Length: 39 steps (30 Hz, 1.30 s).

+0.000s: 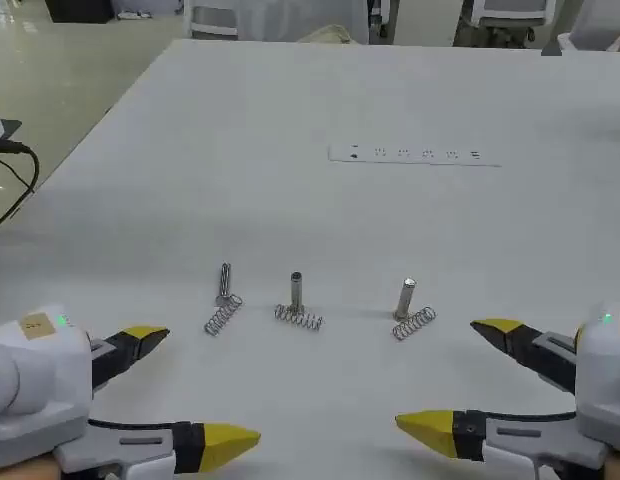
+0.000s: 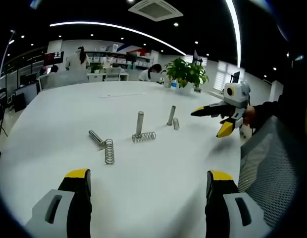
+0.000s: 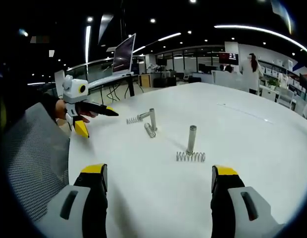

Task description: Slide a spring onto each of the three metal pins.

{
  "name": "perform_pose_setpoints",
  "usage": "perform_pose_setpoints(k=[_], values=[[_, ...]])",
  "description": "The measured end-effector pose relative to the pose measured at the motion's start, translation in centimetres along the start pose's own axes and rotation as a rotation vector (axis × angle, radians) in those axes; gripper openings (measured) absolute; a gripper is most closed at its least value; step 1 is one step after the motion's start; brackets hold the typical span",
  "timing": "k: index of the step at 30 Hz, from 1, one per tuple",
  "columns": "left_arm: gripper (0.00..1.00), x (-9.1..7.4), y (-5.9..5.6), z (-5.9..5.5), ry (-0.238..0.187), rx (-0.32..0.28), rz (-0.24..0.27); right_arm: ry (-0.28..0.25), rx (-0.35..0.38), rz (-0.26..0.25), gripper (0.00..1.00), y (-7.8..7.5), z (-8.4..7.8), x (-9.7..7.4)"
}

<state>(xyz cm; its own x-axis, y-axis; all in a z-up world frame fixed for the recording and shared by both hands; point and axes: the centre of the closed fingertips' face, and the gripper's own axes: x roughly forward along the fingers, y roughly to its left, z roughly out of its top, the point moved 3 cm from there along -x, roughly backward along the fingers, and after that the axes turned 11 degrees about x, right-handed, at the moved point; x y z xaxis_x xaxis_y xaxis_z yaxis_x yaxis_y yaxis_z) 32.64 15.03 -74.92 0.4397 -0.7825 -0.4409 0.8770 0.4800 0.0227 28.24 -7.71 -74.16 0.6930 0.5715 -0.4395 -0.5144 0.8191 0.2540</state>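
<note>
The left tool (image 1: 210, 384) and right tool (image 1: 437, 374) hover above the table (image 1: 290, 200), jaws apart.

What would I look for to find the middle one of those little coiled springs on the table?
On the white table, three metal pins sit in a row, each with a spring beside it. The middle spring lies at the foot of the middle pin. In the head view it lies straight across, while the left spring and the right spring lie slanted.
</note>
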Motion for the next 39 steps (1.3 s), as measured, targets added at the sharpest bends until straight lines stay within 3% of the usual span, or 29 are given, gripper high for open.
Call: perform_pose_setpoints(k=[18, 39], values=[[0.94, 0.1, 0.0, 0.2, -0.001, 0.001, 0.001, 0.000, 0.000, -0.005, 0.86, -0.2, 0.0, -0.1], [0.89, -0.1, 2.5, 1.9, -0.011, 0.011, 0.030, -0.014, 0.000, -0.016, 0.85, -0.4, 0.4, -0.3]])
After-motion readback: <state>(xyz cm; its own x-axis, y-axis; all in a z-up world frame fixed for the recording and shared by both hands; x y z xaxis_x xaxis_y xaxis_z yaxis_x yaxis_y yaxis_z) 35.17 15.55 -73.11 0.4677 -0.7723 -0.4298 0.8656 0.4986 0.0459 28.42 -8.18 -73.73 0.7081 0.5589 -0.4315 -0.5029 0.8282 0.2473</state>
